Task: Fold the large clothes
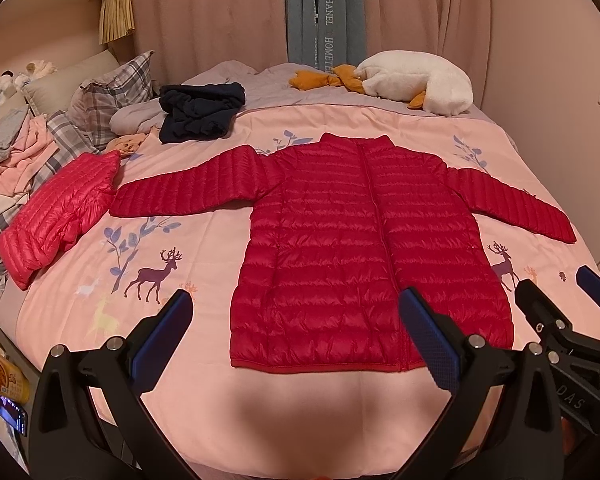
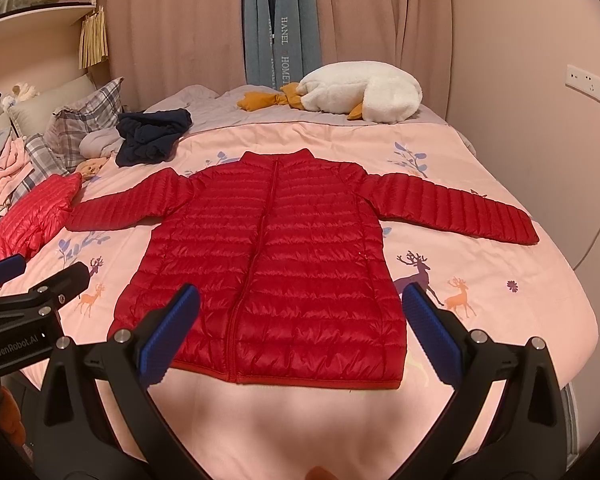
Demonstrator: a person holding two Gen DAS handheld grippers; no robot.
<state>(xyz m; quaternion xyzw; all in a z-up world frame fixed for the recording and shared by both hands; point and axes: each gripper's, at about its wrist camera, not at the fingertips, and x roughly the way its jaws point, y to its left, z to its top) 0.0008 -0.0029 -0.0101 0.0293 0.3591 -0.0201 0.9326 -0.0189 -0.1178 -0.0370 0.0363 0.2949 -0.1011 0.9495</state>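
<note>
1. Red jacket point(image 1: 364, 248) lies flat on the bed point(image 1: 292, 400), zipped, sleeves spread wide.
2. Our left gripper point(image 1: 296, 332) and right gripper point(image 2: 300, 320) hover near the hem, fingers apart, empty.
3. Folding hasn't begun; next, we'd say, grab a sleeve and bring it inward.

left wrist cam: above bed point(image 1: 204, 236) foot edge, faces 12 o'clock, jacket point(image 1: 364, 248) near, right tongs point(image 1: 556, 292) at 3.
right wrist cam: same height, offset right, left tongs point(image 2: 44, 272) at 9.
shared: jacket, bed, curtains point(image 2: 180, 20).
</note>
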